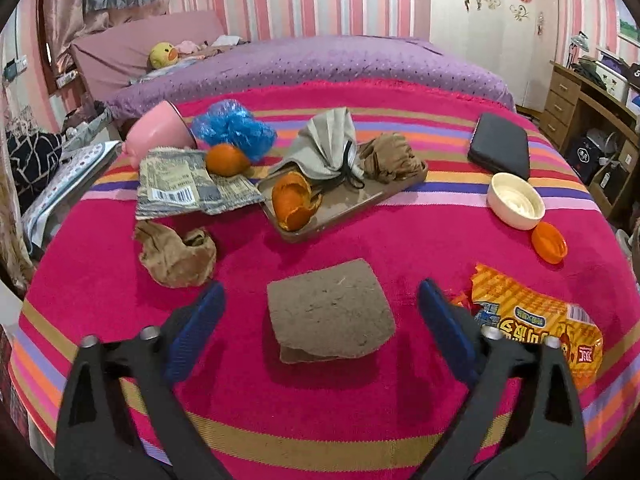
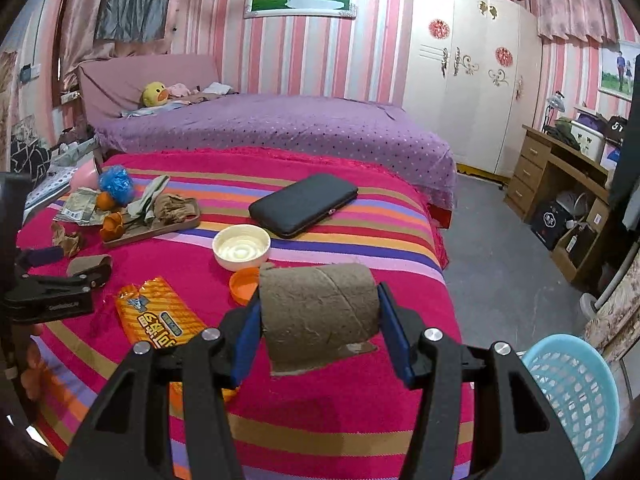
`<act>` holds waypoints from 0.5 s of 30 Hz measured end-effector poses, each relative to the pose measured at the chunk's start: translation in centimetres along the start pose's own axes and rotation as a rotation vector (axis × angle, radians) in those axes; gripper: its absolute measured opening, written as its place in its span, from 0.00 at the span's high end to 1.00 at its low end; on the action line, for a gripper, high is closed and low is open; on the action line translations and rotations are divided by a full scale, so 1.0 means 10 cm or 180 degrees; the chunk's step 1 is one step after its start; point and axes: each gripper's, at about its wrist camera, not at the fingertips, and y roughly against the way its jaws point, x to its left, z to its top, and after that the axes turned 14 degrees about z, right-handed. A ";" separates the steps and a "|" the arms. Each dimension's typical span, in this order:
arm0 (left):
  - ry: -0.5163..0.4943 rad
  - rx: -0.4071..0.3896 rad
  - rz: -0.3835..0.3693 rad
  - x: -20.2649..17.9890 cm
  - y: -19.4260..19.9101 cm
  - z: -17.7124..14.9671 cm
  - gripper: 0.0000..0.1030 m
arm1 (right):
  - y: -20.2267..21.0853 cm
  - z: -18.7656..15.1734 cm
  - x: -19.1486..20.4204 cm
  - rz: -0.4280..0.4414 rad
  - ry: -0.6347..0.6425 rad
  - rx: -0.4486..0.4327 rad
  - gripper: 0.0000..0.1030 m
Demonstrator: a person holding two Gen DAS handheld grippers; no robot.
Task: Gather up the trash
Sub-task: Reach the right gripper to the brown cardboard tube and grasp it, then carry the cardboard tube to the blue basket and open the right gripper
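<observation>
Two cardboard pieces are showing on the striped blanket (image 1: pixel 320 420): the left gripper (image 1: pixel 320 312) is hovering with its jaws spread wide around a flattened cardboard tube (image 1: pixel 330 312) lying on the cloth, while the right gripper (image 2: pixel 320 320) is pinching a rounder cardboard roll (image 2: pixel 320 312) between its blue pads, lifted just above the bed. An orange snack wrapper (image 1: pixel 536 324) is lying just beside the left gripper's right finger. A blue mesh basket (image 2: pixel 572 392) is standing on the floor at the right.
</observation>
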 end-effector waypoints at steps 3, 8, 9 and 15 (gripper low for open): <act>-0.0020 0.0101 -0.0022 -0.01 -0.05 -0.01 0.37 | 0.01 -0.01 -0.02 -0.0004 -0.0006 0.0003 0.48; -0.0032 0.0044 0.0015 0.01 0.00 0.00 0.45 | 0.09 -0.02 -0.07 -0.0011 -0.0034 -0.0037 0.48; -0.0037 -0.0005 0.0032 0.02 0.04 0.01 0.45 | 0.12 -0.02 -0.09 -0.0021 -0.0037 -0.0051 0.48; 0.0013 -0.0339 0.0052 0.06 0.44 0.02 0.46 | 0.35 -0.05 -0.32 -0.0109 -0.0108 -0.0133 0.48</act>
